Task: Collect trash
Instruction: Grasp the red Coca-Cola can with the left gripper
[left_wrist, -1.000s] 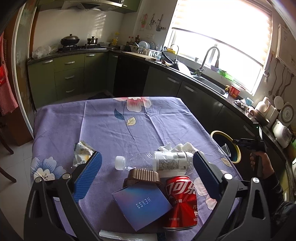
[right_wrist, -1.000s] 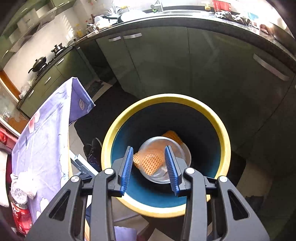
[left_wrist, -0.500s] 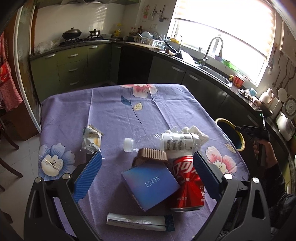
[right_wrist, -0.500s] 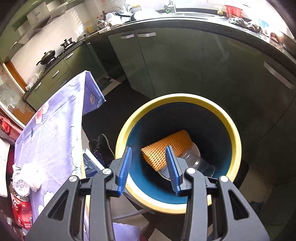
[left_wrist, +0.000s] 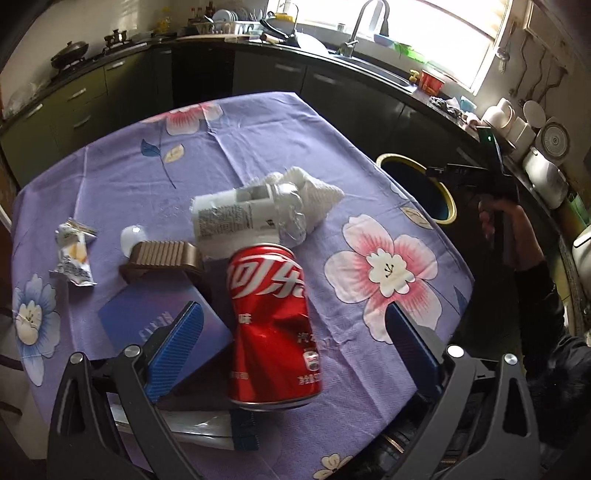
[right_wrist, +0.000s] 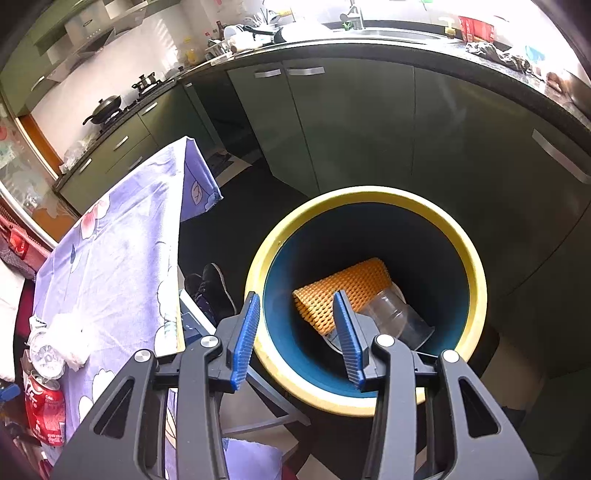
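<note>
My left gripper (left_wrist: 291, 343) is open, its blue pads either side of a dented red cola can (left_wrist: 271, 325) standing on the purple flowered tablecloth (left_wrist: 258, 147), not gripping it. Beside the can lie a blue box (left_wrist: 162, 325), a brown ridged piece (left_wrist: 162, 256), a clear plastic bottle (left_wrist: 243, 216), white tissue (left_wrist: 314, 188) and a snack wrapper (left_wrist: 72, 251). My right gripper (right_wrist: 299, 336) is open and empty above the yellow-rimmed blue bin (right_wrist: 476, 280), which holds an orange foam net (right_wrist: 343, 291) and a clear cup (right_wrist: 395, 317). The can also shows in the right wrist view (right_wrist: 44, 410).
The bin (left_wrist: 448, 201) stands off the table's right edge, with the hand-held right gripper (left_wrist: 476, 173) above it. Dark green kitchen cabinets (right_wrist: 369, 129) and a counter with a sink ring the room. A dark shoe (right_wrist: 210, 291) lies on the floor by the table.
My left gripper has dropped and moved forward so the cola can now sits between its pads. My right gripper has drawn back and left from the bin; the net and cup lie inside.
</note>
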